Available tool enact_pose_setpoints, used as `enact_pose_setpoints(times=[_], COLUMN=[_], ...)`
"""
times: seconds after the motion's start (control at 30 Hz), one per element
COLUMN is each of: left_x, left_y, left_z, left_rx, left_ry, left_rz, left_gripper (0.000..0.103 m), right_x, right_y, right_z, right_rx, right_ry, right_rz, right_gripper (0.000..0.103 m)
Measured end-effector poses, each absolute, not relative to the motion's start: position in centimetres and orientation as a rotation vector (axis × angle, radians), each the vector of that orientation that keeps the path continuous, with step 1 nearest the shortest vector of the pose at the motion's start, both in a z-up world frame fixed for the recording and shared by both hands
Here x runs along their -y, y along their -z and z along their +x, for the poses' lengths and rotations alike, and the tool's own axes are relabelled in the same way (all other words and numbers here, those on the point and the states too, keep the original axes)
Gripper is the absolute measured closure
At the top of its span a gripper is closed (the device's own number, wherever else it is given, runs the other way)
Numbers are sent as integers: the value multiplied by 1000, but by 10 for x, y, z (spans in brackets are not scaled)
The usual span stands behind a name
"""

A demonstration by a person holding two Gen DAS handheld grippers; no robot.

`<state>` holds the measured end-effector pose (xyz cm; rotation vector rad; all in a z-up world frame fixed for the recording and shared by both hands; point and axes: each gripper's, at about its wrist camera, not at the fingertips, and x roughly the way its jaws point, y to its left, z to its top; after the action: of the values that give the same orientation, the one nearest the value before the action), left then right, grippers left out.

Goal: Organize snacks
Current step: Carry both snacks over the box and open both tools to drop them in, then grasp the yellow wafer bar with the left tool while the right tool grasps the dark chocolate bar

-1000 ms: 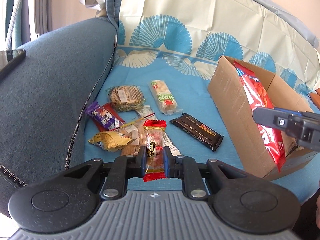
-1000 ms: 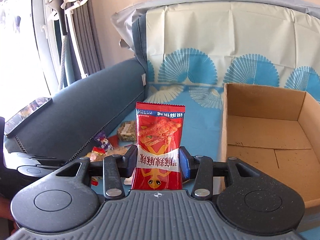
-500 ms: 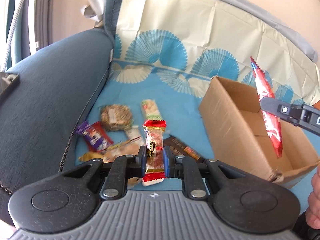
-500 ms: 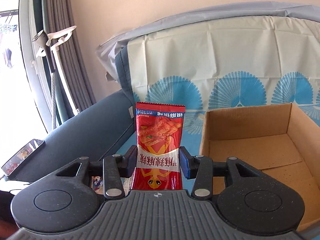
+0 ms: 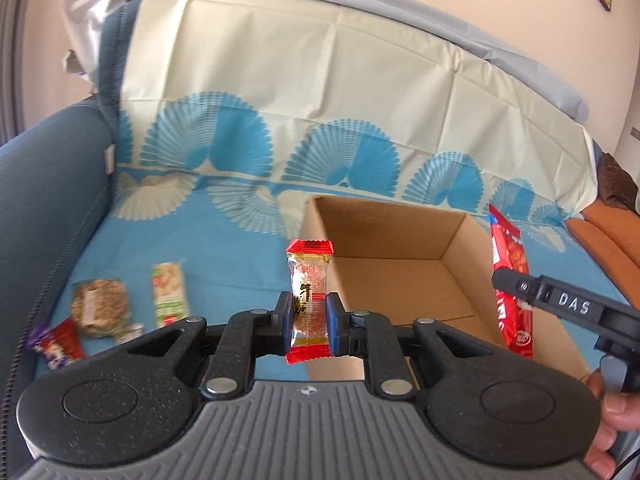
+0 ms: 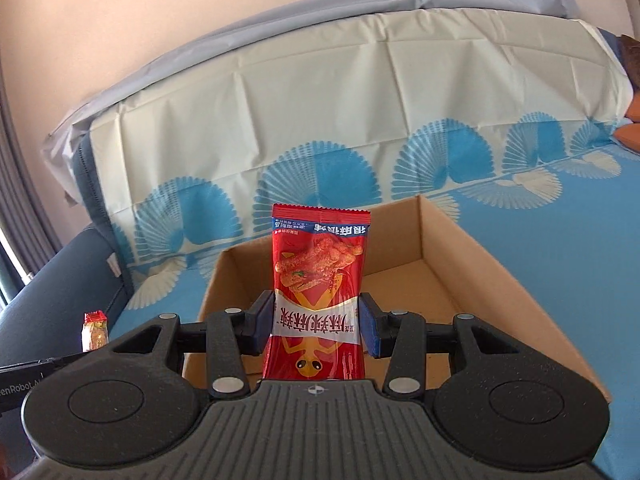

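Both grippers carry a snack toward the open cardboard box [image 6: 472,276] that sits on the blue-patterned sofa cover [image 5: 224,248]. The left gripper [image 5: 308,320] has its jaws narrowed onto a small candy in a clear wrapper with red ends [image 5: 309,300], held upright just in front of the box's near-left corner. The right gripper [image 6: 316,326] has its jaws clamped on the lower half of a tall red snack packet [image 6: 319,300], which stands upright above the near wall of the box. To do this step well, I judge each snack should be carried past the near rim and lowered over the bare cardboard floor before the jaws part, since a release above the rim could tip the packet back out. The box looks empty in both views, so there is plenty of room inside; the main edges to mind are the near wall and the left wall, which stands between the candy and the interior. The two grippers are near each other over the box, so staggering the drops seems wise. Other snacks, a round oat cake [image 5: 100,306] and a green-labelled bar [image 5: 170,294] among them, lie on the cover to the left, well apart from the box.
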<state>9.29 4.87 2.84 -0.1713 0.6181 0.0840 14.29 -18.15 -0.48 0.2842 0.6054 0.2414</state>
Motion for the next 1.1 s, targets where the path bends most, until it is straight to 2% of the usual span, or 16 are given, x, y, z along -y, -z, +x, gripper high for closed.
enact_pose_setpoints(times=[0.43, 0.47, 0.5, 0.53, 0.6, 0.77, 0.9, 1.0, 1.1], left_x=[14, 16, 18, 19, 18, 5, -14, -35, -65], left_y=[-29, -29, -30, -30, -31, -30, -32, -38, -44], left_z=[144, 145, 146, 145, 140, 121, 95, 69, 46], left_rx=[-605, -607, -607, -602, -586, -570, -479, -407, -385], left_ry=[57, 69, 78, 85, 88, 65, -26, -82, -108], left_rz=[-156, -159, -162, -166, -167, -176, -155, -141, -139], left_gripper=[84, 82, 72, 57, 47, 47, 46, 39, 39], right_x=[209, 208, 207, 205, 203, 198, 190, 182, 175], right_y=[18, 18, 18, 18, 19, 19, 18, 15, 10], right_z=[150, 150, 151, 151, 152, 151, 148, 145, 139], right_rx=[-641, -644, -647, -651, -660, -659, -652, -635, -598], right_ry=[-173, -170, -167, -161, -157, -158, -166, -171, -189], right_rz=[311, 308, 303, 297, 281, 258, 229, 209, 212], right_gripper=[57, 55, 54, 52, 48, 38, 38, 38, 38])
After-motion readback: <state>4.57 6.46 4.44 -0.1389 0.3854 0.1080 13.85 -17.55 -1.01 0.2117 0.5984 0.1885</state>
